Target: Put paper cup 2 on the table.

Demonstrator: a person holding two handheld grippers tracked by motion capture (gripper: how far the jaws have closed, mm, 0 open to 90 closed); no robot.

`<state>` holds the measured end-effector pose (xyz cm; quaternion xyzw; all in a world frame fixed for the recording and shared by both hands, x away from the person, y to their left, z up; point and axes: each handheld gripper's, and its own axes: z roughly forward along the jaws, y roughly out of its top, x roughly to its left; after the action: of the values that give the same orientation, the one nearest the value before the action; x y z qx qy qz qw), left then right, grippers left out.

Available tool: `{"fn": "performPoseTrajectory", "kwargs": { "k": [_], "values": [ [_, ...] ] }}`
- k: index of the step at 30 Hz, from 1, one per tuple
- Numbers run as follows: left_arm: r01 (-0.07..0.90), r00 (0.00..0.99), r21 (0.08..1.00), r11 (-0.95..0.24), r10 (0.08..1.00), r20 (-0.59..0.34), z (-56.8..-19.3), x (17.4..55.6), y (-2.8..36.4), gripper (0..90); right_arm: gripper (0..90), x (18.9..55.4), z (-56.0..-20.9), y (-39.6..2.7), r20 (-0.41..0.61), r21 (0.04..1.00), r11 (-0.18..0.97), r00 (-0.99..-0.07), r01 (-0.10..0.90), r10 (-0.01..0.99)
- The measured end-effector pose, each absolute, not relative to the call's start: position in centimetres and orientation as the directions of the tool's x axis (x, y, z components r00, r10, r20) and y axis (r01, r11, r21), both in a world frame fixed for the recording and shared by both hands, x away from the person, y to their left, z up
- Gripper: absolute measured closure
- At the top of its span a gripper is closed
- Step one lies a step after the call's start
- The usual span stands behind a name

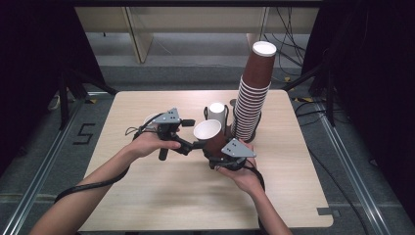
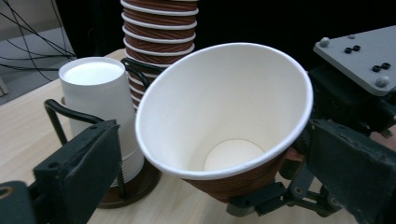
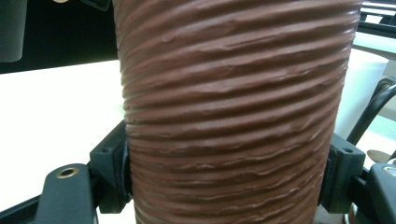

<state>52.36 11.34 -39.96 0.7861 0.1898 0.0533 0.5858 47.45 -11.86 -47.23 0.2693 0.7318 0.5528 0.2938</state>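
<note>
Fingers: in the high view the right gripper [image 1: 219, 148] clamps 1 brown cup [image 1: 211, 135], tilted, mouth toward the left gripper [image 1: 195, 145].

Left gripper view: its 2 jaws stand apart, flanking the cup [image 2: 224, 116] without pressing.

Right gripper view: both pads squeeze the ribbed cup [image 3: 233, 112] wall.

A brown ribbed paper cup [image 1: 210, 135] with a white inside sits at the centre of the high view, empty, mouth open and tilted toward the left of the frame, lifted off the bench [image 1: 161, 196].
</note>
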Motion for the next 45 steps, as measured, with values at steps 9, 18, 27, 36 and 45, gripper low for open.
{"fn": "performPoseTrajectory", "kwargs": {
  "k": [9,18,27,36,45],
  "values": [
    [0.235,0.920,0.938,-0.254,0.369,-0.130,-40.0,52.3,10.9,0.0,24.3,47.5,-47.1,-11.7,-0.136,0.968,0.241,-0.682,0.061,0.718],
    [0.237,0.919,0.938,-0.254,0.373,-0.131,-40.1,52.6,10.4,0.0,24.3,47.4,-47.0,-11.4,-0.126,0.970,0.234,-0.687,0.066,0.715],
    [0.237,0.920,0.941,-0.244,0.369,-0.136,-40.1,52.7,9.9,0.0,24.3,47.4,-46.6,-11.0,-0.136,0.974,0.224,-0.687,0.039,0.714],
    [0.233,0.919,0.948,-0.215,0.368,-0.142,-40.0,52.7,9.7,0.0,24.3,47.4,-46.2,-10.8,-0.119,0.979,0.198,-0.689,0.037,0.715],
    [0.227,0.921,0.952,-0.204,0.363,-0.142,-40.0,52.8,9.6,0.0,24.2,47.3,-46.2,-10.4,-0.100,0.983,0.180,-0.700,0.042,0.708]
  ]
}}
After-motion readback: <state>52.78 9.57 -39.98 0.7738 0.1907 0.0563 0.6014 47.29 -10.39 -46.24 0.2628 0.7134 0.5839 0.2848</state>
